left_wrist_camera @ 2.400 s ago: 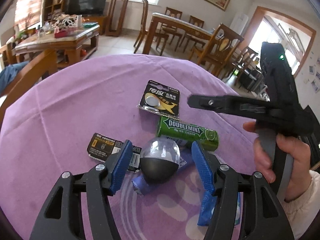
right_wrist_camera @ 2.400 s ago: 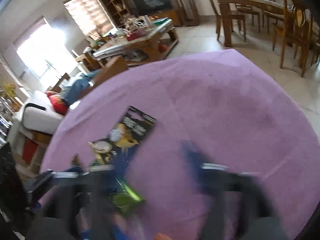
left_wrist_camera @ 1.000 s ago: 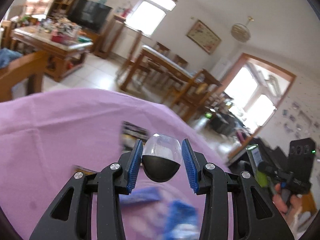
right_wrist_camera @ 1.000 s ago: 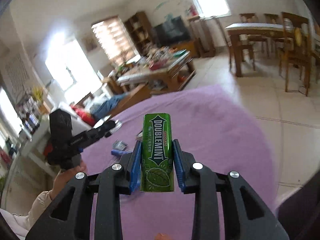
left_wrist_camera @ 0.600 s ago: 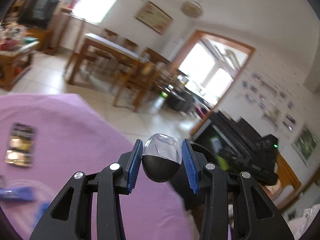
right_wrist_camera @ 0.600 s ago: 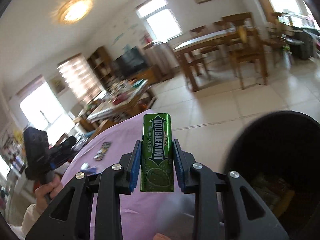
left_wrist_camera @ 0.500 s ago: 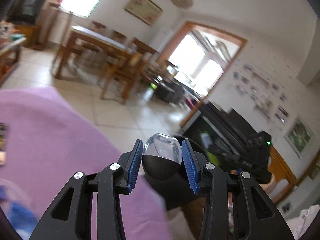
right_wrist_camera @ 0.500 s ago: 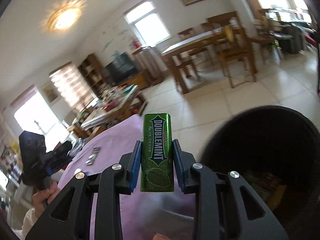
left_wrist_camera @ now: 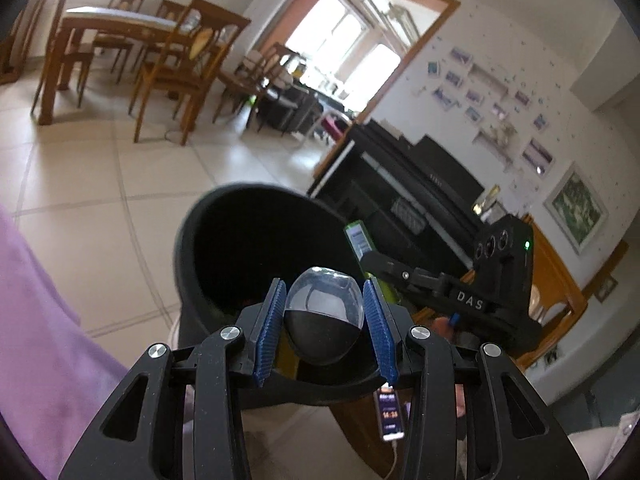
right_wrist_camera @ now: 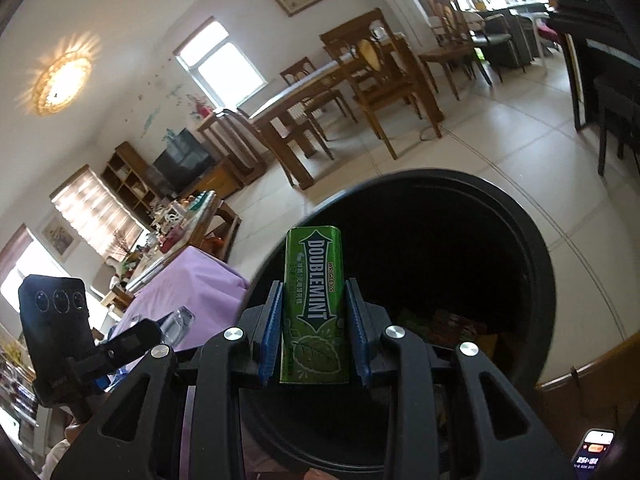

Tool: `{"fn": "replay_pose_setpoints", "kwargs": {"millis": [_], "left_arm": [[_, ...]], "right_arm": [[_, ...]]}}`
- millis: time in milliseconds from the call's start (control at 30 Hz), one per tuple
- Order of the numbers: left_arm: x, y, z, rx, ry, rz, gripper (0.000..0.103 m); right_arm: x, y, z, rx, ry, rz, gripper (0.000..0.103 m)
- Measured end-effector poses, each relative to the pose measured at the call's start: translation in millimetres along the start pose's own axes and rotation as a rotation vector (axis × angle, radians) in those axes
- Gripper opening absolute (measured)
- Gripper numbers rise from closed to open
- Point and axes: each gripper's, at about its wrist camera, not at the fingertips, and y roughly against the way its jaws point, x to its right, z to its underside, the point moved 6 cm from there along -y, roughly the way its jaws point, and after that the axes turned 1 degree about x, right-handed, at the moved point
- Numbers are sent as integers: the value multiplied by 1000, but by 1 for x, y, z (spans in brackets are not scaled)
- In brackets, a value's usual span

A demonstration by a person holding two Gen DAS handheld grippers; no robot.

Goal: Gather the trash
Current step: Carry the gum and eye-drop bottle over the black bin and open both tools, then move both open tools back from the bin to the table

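Note:
My left gripper (left_wrist_camera: 325, 330) is shut on a capsule ball (left_wrist_camera: 322, 316) with a clear top and black bottom, held over the near rim of a black trash bin (left_wrist_camera: 188, 240). My right gripper (right_wrist_camera: 314, 330) is shut on a green Doublemint gum box (right_wrist_camera: 314, 308), held upright over the same bin (right_wrist_camera: 532, 240). Wrappers lie at the bin's bottom. In the left wrist view the right gripper (left_wrist_camera: 384, 270) holds the gum box (left_wrist_camera: 358, 240) over the bin's far rim. In the right wrist view the left gripper (right_wrist_camera: 172, 326) holds the capsule at lower left.
The purple tablecloth (left_wrist_camera: 36, 320) lies at the left of the bin, and it also shows in the right wrist view (right_wrist_camera: 192, 280). A black piano (left_wrist_camera: 408, 196) stands behind the bin. A phone (left_wrist_camera: 390, 416) lies below the bin. Dining chairs (left_wrist_camera: 172, 68) stand on the tiled floor.
Both grippers have swung away from the purple table and now hang over the bin's mouth, each with its item. The bin looms larger in both views.

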Motion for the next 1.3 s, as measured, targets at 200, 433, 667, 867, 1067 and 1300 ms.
{"fn": "replay_pose_setpoints", "kwargs": {"millis": [200, 433, 667, 867, 1067, 1300], "left_arm": [[2, -27, 9, -52, -19, -23, 41], [-2, -23, 10, -55, -29, -61, 66], [-5, 11, 12, -25, -41, -98, 71], [-21, 72, 25, 18, -48, -190, 71], [-70, 187, 50, 74, -47, -462, 73], [-155, 304, 94, -16, -22, -870, 85]], "right_arm": [[19, -1, 3, -20, -34, 8, 30], [28, 3, 2, -24, -62, -10, 52], [17, 3, 5, -35, -44, -9, 65], [-9, -5, 12, -68, 14, -15, 65], [-72, -27, 33, -126, 123, -52, 74], [-176, -73, 73, -245, 266, -150, 82]]}}
